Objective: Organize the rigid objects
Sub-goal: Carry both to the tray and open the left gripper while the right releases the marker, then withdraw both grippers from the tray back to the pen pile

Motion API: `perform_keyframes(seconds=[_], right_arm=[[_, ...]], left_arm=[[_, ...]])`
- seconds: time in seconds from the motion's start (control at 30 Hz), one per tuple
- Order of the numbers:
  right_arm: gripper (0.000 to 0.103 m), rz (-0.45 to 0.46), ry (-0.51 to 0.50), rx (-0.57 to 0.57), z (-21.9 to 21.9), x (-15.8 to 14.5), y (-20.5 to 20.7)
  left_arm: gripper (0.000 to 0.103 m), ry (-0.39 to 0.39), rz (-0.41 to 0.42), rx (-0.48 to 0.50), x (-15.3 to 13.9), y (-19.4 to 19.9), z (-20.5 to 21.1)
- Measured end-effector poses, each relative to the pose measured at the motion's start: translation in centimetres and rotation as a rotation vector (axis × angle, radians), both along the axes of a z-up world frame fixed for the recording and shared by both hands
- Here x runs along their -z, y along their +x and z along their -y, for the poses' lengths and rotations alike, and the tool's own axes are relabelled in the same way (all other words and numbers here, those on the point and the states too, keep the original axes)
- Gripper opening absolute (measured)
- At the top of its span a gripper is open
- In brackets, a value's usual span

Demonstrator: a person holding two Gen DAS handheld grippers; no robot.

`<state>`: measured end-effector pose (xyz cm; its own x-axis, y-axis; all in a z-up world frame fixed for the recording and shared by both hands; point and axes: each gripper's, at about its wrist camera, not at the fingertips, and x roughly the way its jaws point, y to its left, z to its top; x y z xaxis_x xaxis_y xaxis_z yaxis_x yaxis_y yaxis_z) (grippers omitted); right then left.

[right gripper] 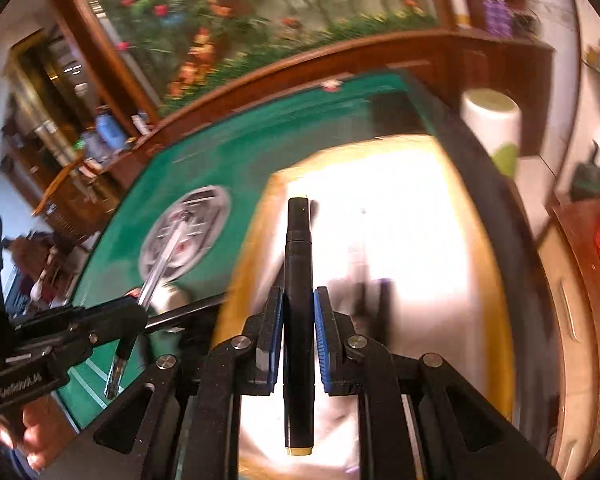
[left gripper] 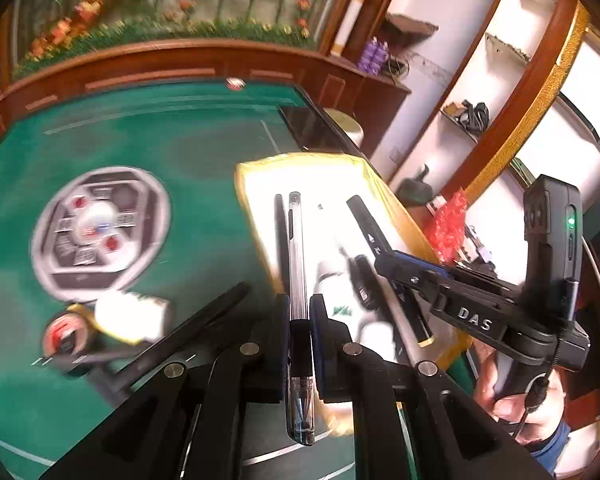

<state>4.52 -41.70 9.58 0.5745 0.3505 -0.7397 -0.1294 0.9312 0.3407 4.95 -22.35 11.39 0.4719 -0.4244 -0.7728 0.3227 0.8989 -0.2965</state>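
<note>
My left gripper [left gripper: 300,308] is shut on a clear ballpoint pen [left gripper: 300,264], which lies lengthwise between the blue pads and points at the yellow-rimmed white tray [left gripper: 256,184]. The right gripper [right gripper: 298,308] is shut on a black marker [right gripper: 298,264] with cream ends, held over the same tray [right gripper: 240,280]. Each gripper shows in the other's view: the right gripper [left gripper: 400,268] at the tray's right side, the left gripper [right gripper: 136,308] with its pen [right gripper: 160,264] over the green table. A black pen [left gripper: 279,232] and a white object with a green logo [left gripper: 336,292] lie in the tray.
On the green felt table [left gripper: 180,152] are a round control panel [left gripper: 100,232], a tape roll [left gripper: 64,336], a white and yellow block [left gripper: 132,316] and a long black stick [left gripper: 204,320]. A white cylinder [right gripper: 492,128] stands beyond the table's right edge. Both views are motion-blurred.
</note>
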Motion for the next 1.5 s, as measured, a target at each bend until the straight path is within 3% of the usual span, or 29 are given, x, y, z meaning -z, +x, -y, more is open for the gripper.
perform_keyframes(seconds=[0.13,0.33,0.77,0.87,1.0,1.07,1.1,1.23,1.3,1.5], right_arm=[[0.014,-0.092,-0.030,0.046,2.0,1.9,3.4],[0.014,-0.139,-0.088,0.067,2.6,3.0,5.9],[0.015,-0.174,-0.132,0.056,2.0,4.1,7.1],[0.021,-0.175,-0.125,0.063,2.3,4.0,6.9],[0.025,-0.159,-0.120,0.073,2.4,3.3,6.1],[0.026,-0.134,-0.116,0.079,2.3,2.6,5.2],[0.026,-0.117,-0.114,0.085,2.2,2.1,4.7],[0.026,-0.057,-0.081,0.085,1.8,0.4,2.3],[0.032,-0.022,-0.047,0.065,1.2,-0.5,0.8],[0.035,0.053,0.024,-0.027,-3.0,-1.8,-3.8]], left_arm=[[0.009,0.025,-0.050,0.008,2.0,3.4,2.9],[0.009,0.060,-0.135,0.003,4.9,7.0,5.7],[0.009,0.060,-0.171,-0.007,6.7,8.3,6.3],[0.009,0.050,-0.186,-0.012,6.7,8.4,6.1],[0.014,0.033,-0.184,-0.010,6.0,7.7,5.7],[0.035,0.027,-0.173,-0.010,5.4,7.2,5.3],[0.037,0.020,-0.164,-0.011,5.1,6.9,5.1],[0.037,-0.006,-0.129,-0.013,3.7,4.8,3.7],[0.037,-0.023,-0.106,-0.019,3.0,3.2,2.4],[0.037,-0.048,-0.049,-0.047,2.3,-2.4,-3.5]])
